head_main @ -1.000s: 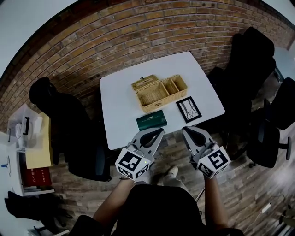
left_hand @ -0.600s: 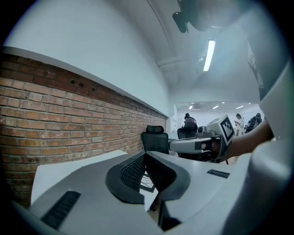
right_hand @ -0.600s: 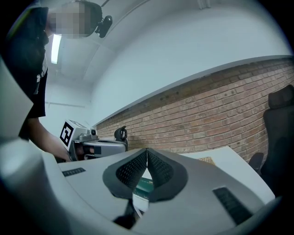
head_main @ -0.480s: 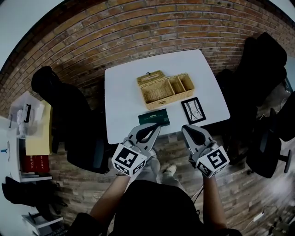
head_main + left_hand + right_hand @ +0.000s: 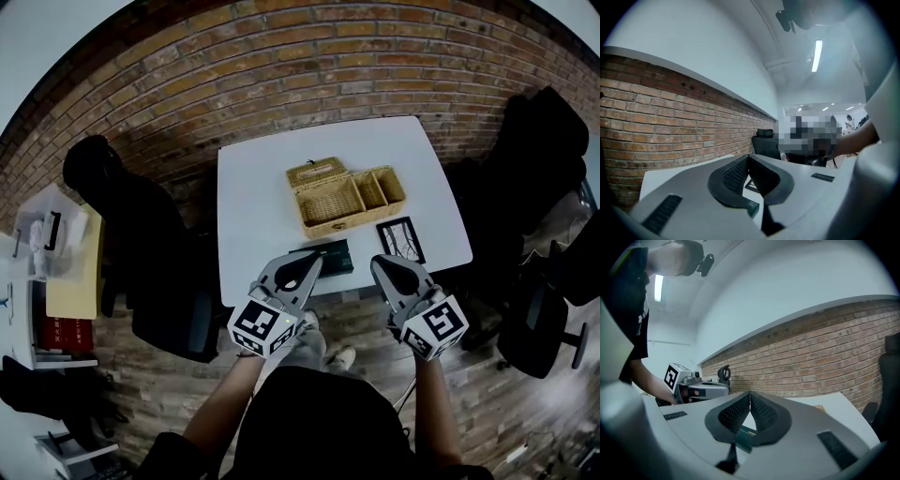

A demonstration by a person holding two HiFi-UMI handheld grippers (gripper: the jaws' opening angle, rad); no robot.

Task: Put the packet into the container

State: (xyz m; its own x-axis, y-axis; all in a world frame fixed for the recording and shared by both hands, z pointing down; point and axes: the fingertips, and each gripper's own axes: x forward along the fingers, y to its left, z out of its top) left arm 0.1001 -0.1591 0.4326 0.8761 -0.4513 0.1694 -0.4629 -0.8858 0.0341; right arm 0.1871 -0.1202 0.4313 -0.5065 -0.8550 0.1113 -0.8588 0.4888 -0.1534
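Head view: dark green, flat rectangular packet lying on the white square table near its front edge. It is just in front of the open woven wicker container and outside it. No packet shows in the container's compartments. A black-framed card lies on the table to the right of the packet. The left gripper and the right gripper are held over the table's near edge, with the left one's tip overlapping the packet's corner in this view.

Left gripper view: the two ribbed black pads are pressed together at the tips, with nothing pinched between them.

Right gripper view: the jaws are likewise pressed together and empty. The green packet appears through the gap behind the tips, apart from the pads.

Progress, as judged: no step is done. Spreading a claw, grasping the packet, carrying it and releasing it into the container all remain.
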